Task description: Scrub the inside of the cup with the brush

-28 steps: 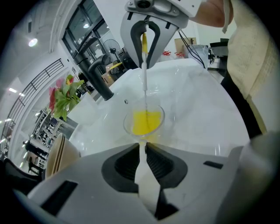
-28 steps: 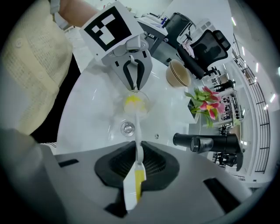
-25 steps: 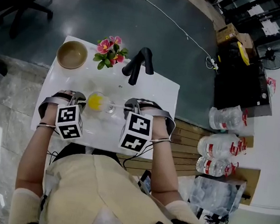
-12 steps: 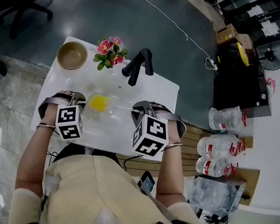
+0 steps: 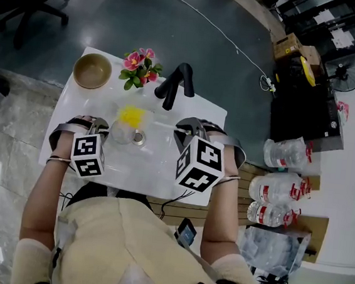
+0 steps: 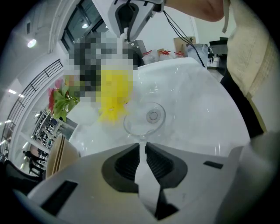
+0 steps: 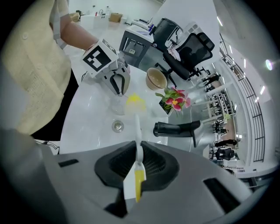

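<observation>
We see the grips only in gripper views: left gripper [image 6: 142, 148] jaws clamp the clear glass cup [image 6: 144, 123] by its wall, right gripper [image 7: 139, 151] jaws clamp the white-handled yellow-bristled brush [image 7: 137, 124]. Cup on white surface [image 6: 192, 94], bristles outside it.

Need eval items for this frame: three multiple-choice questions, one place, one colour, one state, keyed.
1. Where is the brush head relative to the cup? A inside it; B outside, past its rim; C beneath it.
2. Brush head colour? A blue; B red; C yellow.
3. The left hand-held gripper is: A shut on the cup's rim; B open, empty; C shut on the brush.
Key: 1 B, the head sits beside the cup in the head view; 2 C, the bristles are plainly yellow; 3 A, its jaws pinch the glass wall.
</observation>
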A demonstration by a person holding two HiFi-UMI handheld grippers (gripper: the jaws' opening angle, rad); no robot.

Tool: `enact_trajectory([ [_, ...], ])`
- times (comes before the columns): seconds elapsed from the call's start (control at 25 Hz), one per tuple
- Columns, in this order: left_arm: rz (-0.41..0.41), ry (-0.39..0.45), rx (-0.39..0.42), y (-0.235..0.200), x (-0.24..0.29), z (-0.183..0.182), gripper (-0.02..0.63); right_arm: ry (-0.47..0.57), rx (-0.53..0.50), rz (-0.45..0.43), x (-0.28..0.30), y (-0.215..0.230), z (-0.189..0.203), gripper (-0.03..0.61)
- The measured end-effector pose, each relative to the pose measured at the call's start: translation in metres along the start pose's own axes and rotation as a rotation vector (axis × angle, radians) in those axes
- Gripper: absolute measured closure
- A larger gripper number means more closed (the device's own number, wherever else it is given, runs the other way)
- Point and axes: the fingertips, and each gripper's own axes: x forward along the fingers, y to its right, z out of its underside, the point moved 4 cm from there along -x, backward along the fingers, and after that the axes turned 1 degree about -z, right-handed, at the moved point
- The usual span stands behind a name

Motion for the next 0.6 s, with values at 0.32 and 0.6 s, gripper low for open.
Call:
enact_trajectory([
  [0.32, 0.012, 0.003, 0.02, 0.003, 0.0, 0.001, 0.557, -0.042, -0.181, 0.01, 0.024, 0.022, -0.034, 0.529],
  [0.6, 0.022, 0.019, 0.073, 0.008, -0.004, 0.001, 0.558, -0.078, -0.321, 0.011, 0.045, 0.017, -0.059, 0.531],
])
